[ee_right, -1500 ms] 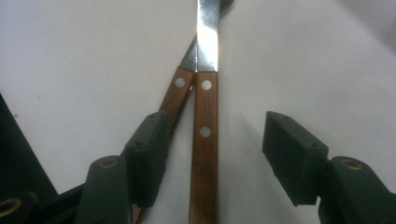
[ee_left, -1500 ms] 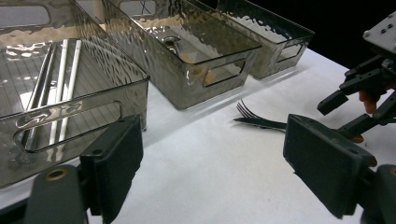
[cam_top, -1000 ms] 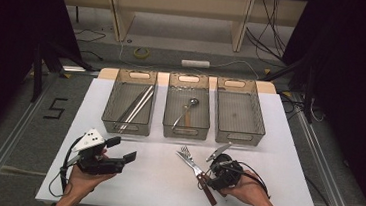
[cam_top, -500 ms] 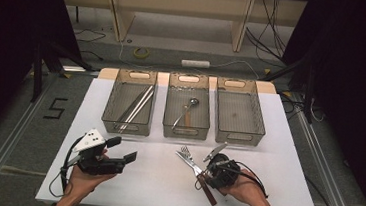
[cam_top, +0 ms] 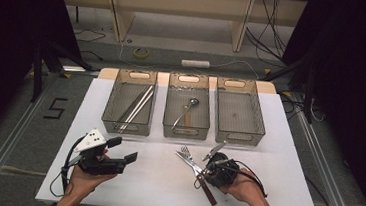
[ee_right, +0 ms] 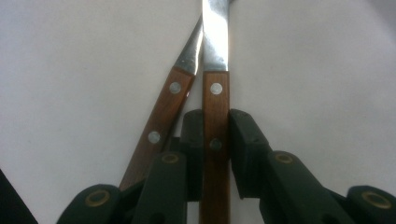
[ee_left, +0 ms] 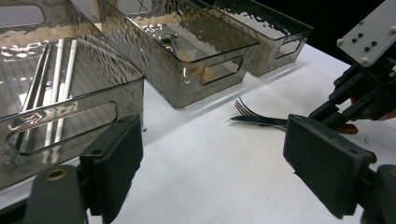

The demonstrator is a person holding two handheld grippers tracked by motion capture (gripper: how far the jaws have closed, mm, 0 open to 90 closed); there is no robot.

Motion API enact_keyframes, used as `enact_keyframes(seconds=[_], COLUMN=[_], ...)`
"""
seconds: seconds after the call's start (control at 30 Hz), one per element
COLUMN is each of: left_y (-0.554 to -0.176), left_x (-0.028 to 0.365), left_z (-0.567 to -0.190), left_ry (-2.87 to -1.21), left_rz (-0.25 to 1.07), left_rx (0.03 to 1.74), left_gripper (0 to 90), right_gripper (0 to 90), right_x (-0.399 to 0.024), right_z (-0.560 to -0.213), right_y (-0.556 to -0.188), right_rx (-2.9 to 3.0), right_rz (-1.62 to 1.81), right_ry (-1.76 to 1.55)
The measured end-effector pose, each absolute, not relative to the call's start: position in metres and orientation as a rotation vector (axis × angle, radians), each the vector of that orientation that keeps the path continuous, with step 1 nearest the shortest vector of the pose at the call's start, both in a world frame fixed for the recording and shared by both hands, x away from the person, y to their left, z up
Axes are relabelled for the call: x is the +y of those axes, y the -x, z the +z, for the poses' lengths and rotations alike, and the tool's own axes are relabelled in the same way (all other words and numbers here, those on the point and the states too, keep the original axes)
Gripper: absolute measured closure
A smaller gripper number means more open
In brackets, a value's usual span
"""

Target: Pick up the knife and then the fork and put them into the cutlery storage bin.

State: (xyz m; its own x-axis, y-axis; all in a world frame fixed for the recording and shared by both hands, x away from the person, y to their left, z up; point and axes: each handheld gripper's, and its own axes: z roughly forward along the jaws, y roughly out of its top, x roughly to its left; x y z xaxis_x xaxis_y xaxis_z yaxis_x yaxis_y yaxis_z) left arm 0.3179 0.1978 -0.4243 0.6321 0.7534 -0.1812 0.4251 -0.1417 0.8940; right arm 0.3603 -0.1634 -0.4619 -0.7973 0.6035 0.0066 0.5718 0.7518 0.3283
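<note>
Two wooden-handled pieces lie crossed on the white table [cam_top: 268, 140]: a fork [cam_top: 186, 151] and a knife [cam_top: 189, 161]. In the right gripper view the knife's handle [ee_right: 215, 107] runs straight between the two black pads, and the fork's handle [ee_right: 161, 121] lies just left of them. My right gripper [cam_top: 206, 174] [ee_right: 215, 126] has just been closing, and its pads now sit against both sides of the knife handle. My left gripper [cam_top: 124, 149] [ee_left: 215, 158] is held over the table's front left, open with nothing between its jaws.
Three smoky clear bins stand in a row at the back. The left bin [cam_top: 117, 89] holds long metal rods, the middle bin [cam_top: 171, 99] holds a spoon [cam_top: 189, 106], and the right bin [cam_top: 258, 114] has nothing in it. Cables trail on the floor beyond.
Both hands keep their place. The right gripper's jaws have drawn in around the handles by the fork.
</note>
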Motion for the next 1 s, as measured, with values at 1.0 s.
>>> enact_keyframes(seconds=[1.0], left_y=[-0.318], left_x=[0.197], left_z=[-0.424], left_ry=[-1.76], left_rz=[0.379], left_rx=[0.95], left_gripper=[19.4], right_gripper=[77.3], right_x=[-0.185], right_z=[-0.43], right_y=[-0.36], right_rx=[2.715], right_rz=[0.71], right_ry=[-0.931])
